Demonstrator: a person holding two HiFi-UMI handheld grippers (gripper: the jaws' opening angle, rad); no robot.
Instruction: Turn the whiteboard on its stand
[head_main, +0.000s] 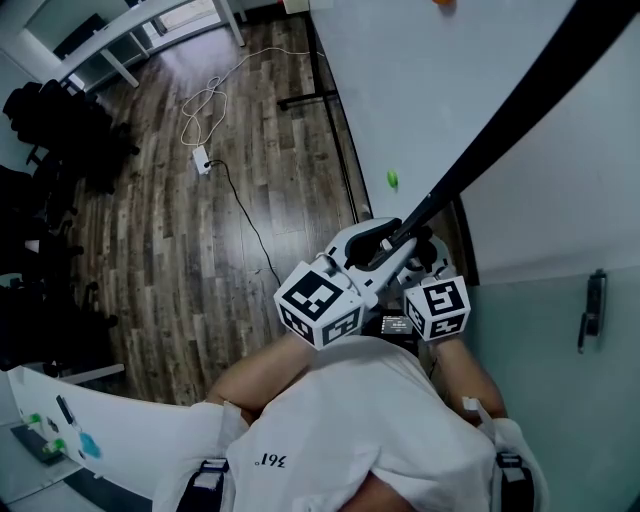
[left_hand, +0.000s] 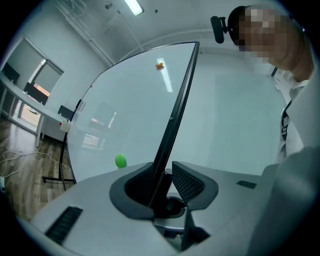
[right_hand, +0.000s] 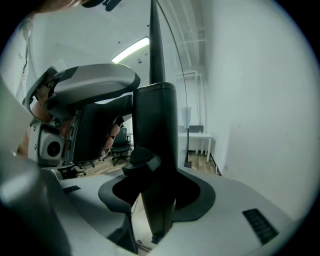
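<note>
head view shows both marker cubes side by side and the cable (head_main: 215, 95) on the wood floor (head_main: 150, 240). left gripper view shows the board face with a green magnet (left_hand: 120, 160) and an orange magnet (left_hand: 159, 64). right gripper view sees the board edge-on only.

left gripper (left_hand: 167, 175) jaws are clamped on the whiteboard (head_main: 420, 90) black edge (left_hand: 177, 110). right gripper (right_hand: 155, 200) jaws are clamped on the same edge, just beside it. the board is right in front of the person, its edge running diagonally up-right from the grippers.
</note>
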